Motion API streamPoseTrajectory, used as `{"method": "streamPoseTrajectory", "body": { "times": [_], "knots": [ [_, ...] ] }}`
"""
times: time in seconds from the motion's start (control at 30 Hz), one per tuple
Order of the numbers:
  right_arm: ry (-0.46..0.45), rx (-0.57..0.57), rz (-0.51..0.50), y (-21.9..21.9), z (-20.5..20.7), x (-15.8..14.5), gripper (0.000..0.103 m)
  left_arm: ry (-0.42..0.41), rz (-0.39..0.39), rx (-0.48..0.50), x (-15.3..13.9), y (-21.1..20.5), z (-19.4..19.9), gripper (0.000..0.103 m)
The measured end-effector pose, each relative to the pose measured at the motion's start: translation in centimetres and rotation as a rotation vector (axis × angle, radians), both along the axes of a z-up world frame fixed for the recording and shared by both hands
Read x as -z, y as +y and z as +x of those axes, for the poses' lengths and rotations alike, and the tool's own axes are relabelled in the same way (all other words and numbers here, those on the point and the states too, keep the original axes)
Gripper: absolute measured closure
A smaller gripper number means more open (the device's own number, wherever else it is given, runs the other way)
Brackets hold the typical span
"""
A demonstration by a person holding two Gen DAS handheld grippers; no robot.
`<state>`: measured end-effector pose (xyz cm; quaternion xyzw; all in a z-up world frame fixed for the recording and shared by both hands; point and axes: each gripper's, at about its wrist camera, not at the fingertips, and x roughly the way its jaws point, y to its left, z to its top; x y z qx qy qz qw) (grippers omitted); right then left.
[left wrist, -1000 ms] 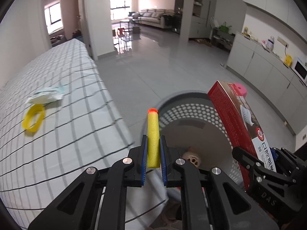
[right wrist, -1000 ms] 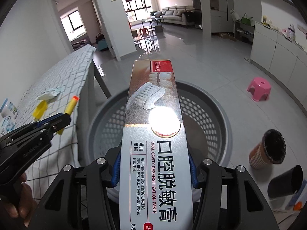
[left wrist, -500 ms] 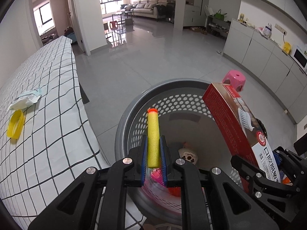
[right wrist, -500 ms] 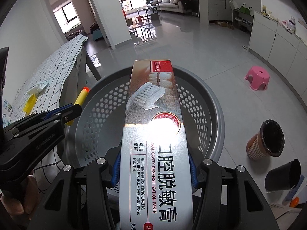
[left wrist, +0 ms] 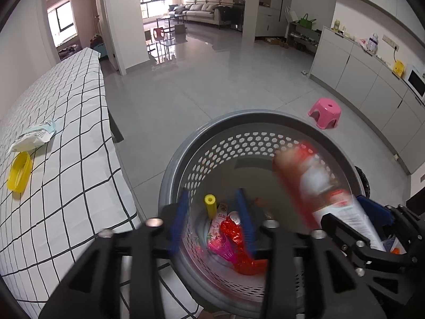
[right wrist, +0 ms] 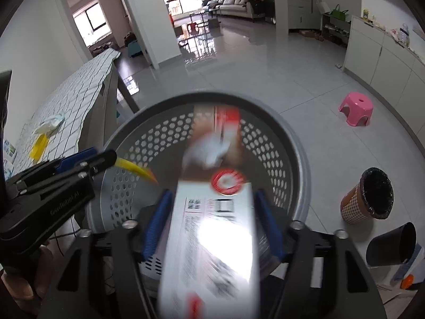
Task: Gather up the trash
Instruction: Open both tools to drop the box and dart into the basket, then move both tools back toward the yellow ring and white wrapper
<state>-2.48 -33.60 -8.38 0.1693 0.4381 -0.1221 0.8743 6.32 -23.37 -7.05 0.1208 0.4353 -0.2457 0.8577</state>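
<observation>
Both grippers hang over a grey perforated trash basket (left wrist: 255,117) (right wrist: 294,143). My left gripper (left wrist: 212,223) is open; the yellow foam dart (left wrist: 210,206) is falling free between its blue pads into the basket. It shows blurred in the right wrist view (right wrist: 135,170). My right gripper (right wrist: 212,228) is open; the red-and-white toothpaste box (right wrist: 215,212) (left wrist: 318,186) is blurred, sliding out between its pads. Red and pink wrappers (left wrist: 233,242) lie in the basket bottom.
A checked-cloth table (left wrist: 61,138) stands to the left with a yellow ring (left wrist: 19,171) and a white packet (left wrist: 33,135) on it. A pink stool (left wrist: 324,112), a brown checked bin (right wrist: 368,199) and a black cup (right wrist: 390,244) stand on the floor to the right.
Both grippers opened over the basket. The yellow dart dropped out of the left gripper, and the toothpaste box is slipping out of the right one.
</observation>
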Motion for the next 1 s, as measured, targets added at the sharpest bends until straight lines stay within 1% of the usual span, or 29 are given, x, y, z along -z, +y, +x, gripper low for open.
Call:
{"method": "streamPoseTrajectory", "body": {
  "times": [0.03,0.07,0.43,0.53,0.73,0.8,0.87,1.0],
  "knots": [
    [-0.001,0.002,0.001,-0.1,-0.1,0.0,0.038,-0.007,-0.002,-0.005,-0.2,0.1,-0.1,0.053],
    [0.0,0.008,0.0,-0.2,-0.2,0.0,0.038,-0.01,-0.002,-0.007,-0.2,0.1,-0.1,0.051],
    [-0.004,0.017,0.01,-0.4,-0.5,0.0,0.038,-0.015,-0.006,-0.004,-0.5,0.3,-0.4,0.05],
    [-0.005,0.016,0.008,-0.3,-0.5,-0.1,0.038,-0.018,-0.011,-0.005,-0.6,0.4,-0.4,0.047],
    [-0.011,0.017,0.007,-0.2,-0.7,-0.3,0.038,-0.019,-0.02,-0.008,-0.9,0.7,-0.5,0.045],
    [-0.012,0.016,0.006,-0.1,-0.8,-0.3,0.038,-0.021,-0.022,-0.01,-1.0,0.9,-0.5,0.043],
    [-0.014,0.015,0.006,0.0,-0.9,-0.5,0.038,-0.025,-0.027,-0.013,-1.1,1.1,-0.6,0.037],
    [-0.021,0.012,0.006,0.2,-1.0,-0.7,0.038,-0.034,-0.032,-0.022,-1.5,1.5,-0.7,0.035]
  ]
}}
